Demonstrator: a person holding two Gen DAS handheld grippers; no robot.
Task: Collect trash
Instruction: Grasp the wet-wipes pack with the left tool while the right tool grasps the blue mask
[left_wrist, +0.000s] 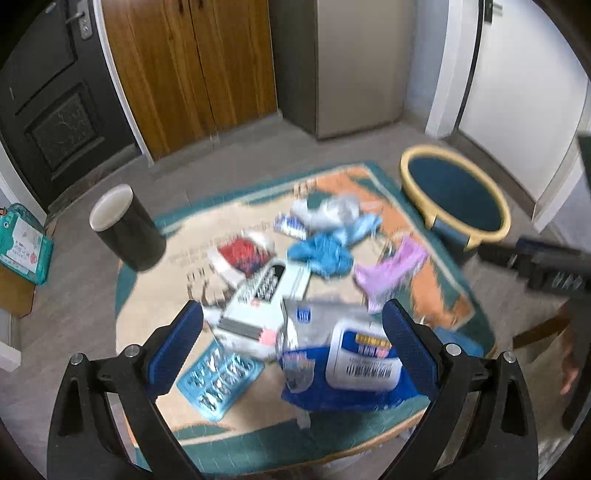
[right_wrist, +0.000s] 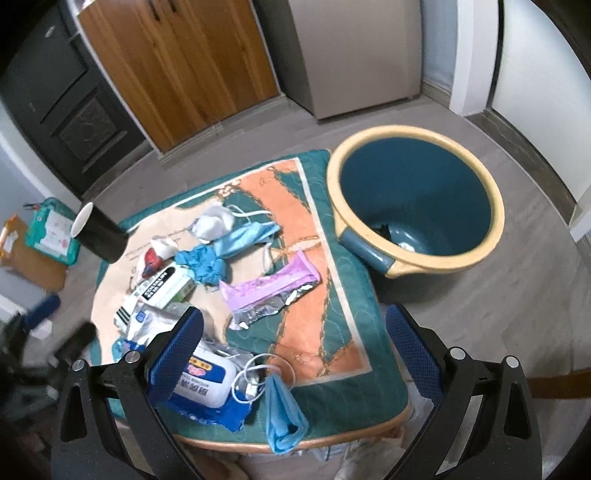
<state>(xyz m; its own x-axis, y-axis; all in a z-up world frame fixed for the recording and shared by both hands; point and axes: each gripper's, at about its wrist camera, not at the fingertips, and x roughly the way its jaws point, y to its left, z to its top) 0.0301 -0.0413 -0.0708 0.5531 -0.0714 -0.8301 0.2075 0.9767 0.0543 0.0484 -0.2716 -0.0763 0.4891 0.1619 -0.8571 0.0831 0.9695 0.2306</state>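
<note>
Trash litters a small table with a teal and orange cloth (right_wrist: 332, 295): a purple foil wrapper (right_wrist: 269, 291), crumpled blue gloves (right_wrist: 203, 266), face masks (right_wrist: 243, 232), a white box (left_wrist: 266, 306), a blue blister pack (left_wrist: 218, 376) and a blue wet-wipes pack (right_wrist: 207, 384). One blue mask (right_wrist: 284, 417) hangs over the near edge. A teal bin with a yellow rim (right_wrist: 413, 195) stands on the floor to the right. My left gripper (left_wrist: 291, 332) is open above the wipes pack (left_wrist: 362, 362). My right gripper (right_wrist: 295, 339) is open over the table's near right corner, holding nothing.
A black cup (right_wrist: 99, 229) stands at the table's far left edge. A wooden cabinet (right_wrist: 177, 66), a dark door (left_wrist: 48, 103) and a grey cabinet (right_wrist: 354, 51) line the far wall. A teal bag (left_wrist: 26, 243) lies on the floor at left. The right gripper's body (left_wrist: 543, 266) shows at right.
</note>
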